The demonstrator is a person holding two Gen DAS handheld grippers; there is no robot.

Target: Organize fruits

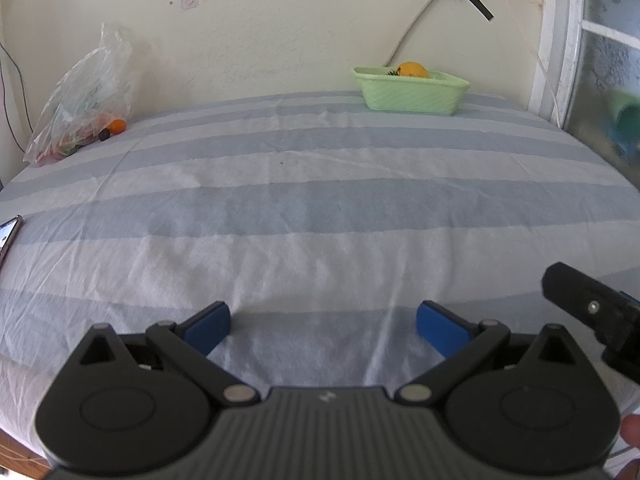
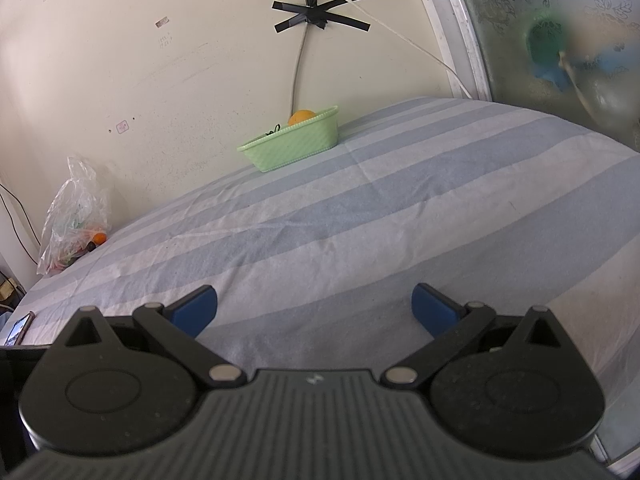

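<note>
A light green basket (image 1: pixel 412 96) (image 2: pixel 292 148) stands at the far side of the striped table against the wall, with an orange fruit (image 1: pixel 413 69) (image 2: pixel 301 116) showing above its rim. A clear plastic bag (image 1: pixel 82 100) (image 2: pixel 74 220) of fruits leans on the wall at the far left; a small orange fruit (image 1: pixel 117 126) (image 2: pixel 98 237) and a dark one (image 1: pixel 104 134) lie at its mouth. My left gripper (image 1: pixel 323 326) is open over the near cloth, nothing between its blue pads. My right gripper (image 2: pixel 315 307) is open too, far from basket and bag.
A blue and white striped cloth (image 1: pixel 304 208) (image 2: pixel 400 220) covers the table. A phone (image 1: pixel 9 238) (image 2: pixel 20 328) lies at the left edge. Taped cables run up the wall (image 2: pixel 320 16). A frosted window (image 2: pixel 560 40) stands at the right. Part of the right gripper (image 1: pixel 592 312) shows in the left wrist view.
</note>
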